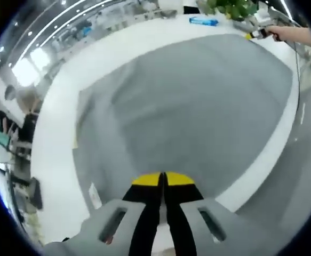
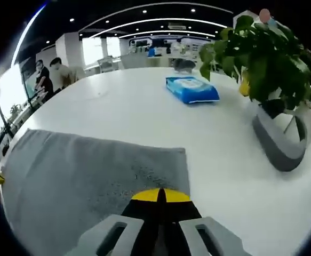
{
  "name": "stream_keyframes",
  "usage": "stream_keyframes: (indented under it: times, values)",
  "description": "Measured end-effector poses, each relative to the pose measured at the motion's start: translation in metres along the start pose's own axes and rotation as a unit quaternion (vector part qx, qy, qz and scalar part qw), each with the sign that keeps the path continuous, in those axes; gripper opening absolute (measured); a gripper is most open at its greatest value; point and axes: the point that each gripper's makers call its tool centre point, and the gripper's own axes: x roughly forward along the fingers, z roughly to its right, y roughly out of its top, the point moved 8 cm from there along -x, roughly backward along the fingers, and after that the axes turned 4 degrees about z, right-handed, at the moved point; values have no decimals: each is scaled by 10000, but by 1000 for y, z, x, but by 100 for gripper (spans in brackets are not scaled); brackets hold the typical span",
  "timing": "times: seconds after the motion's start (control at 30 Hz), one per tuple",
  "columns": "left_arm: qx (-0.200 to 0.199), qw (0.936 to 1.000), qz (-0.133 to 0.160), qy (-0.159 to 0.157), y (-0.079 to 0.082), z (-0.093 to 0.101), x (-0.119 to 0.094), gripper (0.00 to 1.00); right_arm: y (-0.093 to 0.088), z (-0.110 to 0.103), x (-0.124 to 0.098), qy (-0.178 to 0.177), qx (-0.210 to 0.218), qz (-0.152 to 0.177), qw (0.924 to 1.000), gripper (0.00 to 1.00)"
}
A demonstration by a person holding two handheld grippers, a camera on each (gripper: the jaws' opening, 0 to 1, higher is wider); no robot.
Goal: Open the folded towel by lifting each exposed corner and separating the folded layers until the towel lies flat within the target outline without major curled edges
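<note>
Left gripper view: left hand-held gripper (image 1: 162,180) rises from the bottom edge, its yellow-tipped jaws pressed together with no gap. Whether any cloth is pinched between them cannot be told; the tips sit over the near edge of the grey towel (image 1: 198,106). The towel is spread wide across the white bench (image 1: 54,138), mostly flat, with soft creases running across its left part. A small white label (image 1: 94,195) shows at its near-left edge. At the far corner, upper right, the right hand-held gripper (image 1: 254,34) reaches in, held by a person's hand (image 1: 294,34), right at the towel's corner. Beyond it lie a blue packet (image 1: 203,21) and green leaves (image 1: 232,7).

Right gripper view: right hand-held gripper (image 2: 160,196) has its yellow tips closed tight together, over the towel (image 2: 80,170) near its right-hand corner; a grasp on fabric cannot be confirmed. The towel covers the lower left of the bench (image 2: 219,160), its far edge straight, its corner lying flat. The blue packet (image 2: 191,89) lies farther off on the bench, well apart from the towel. A potted plant (image 2: 267,58) in a grey pot (image 2: 278,141) stands at right. Two people (image 2: 51,74) are in the background at left.
</note>
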Motion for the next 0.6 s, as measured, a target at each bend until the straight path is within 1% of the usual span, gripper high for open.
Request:
stream_keyframes:
  times: [0.03,0.07,0.17,0.23,0.27,0.3,0.33,0.37,0.4,0.43,0.47,0.5,0.53,0.57,0.6]
  values:
    - [112,9999,26,37,0,2,0,1,-2,0,-1,16,41,107,9999,0]
    - [348,9994,49,12,0,2,-1,1,-3,2,0,67,175,159,9997,0]
    - [133,9999,-65,-72,2,-2,1,1,-4,2,1,85,226,229,9994,0]
    - [156,9998,-93,-92,1,-1,1,1,-5,2,0,85,292,314,9990,0]
    - [172,9998,-81,-99,1,-2,1,2,-5,3,1,106,448,365,9983,1]
    - [154,9998,-42,-108,-1,-2,1,2,-6,4,1,131,614,461,9970,4]
    - [133,9997,178,-83,-4,-5,0,2,-9,7,1,42,1113,795,9906,5]
    - [-44,9995,282,96,-5,-8,0,3,-12,8,-1,10,1386,856,9866,5]
    - [-275,9977,402,475,-10,-14,-6,4,-12,7,-20,-15,1785,1563,9714,5]
    - [-1018,9905,702,600,-17,-12,-22,4,-19,5,-37,-237,1493,1708,9736,5]
    - [-1353,9852,872,592,-21,-7,-38,5,-30,-6,-49,-120,1417,1742,9744,5]
    - [-1592,9823,922,342,-25,6,-53,5,-38,-22,-60,40,1409,1882,9720,5]
    - [-1879,9783,865,74,-29,22,-65,5,-48,-37,-66,201,1454,1836,9720,6]
    - [-2164,9728,806,-194,-33,38,-76,6,-63,-55,-68,368,1500,1587,9752,6]
    - [-2209,9720,753,-272,-34,45,-80,7,-68,-63,-69,412,1488,1498,9766,8]
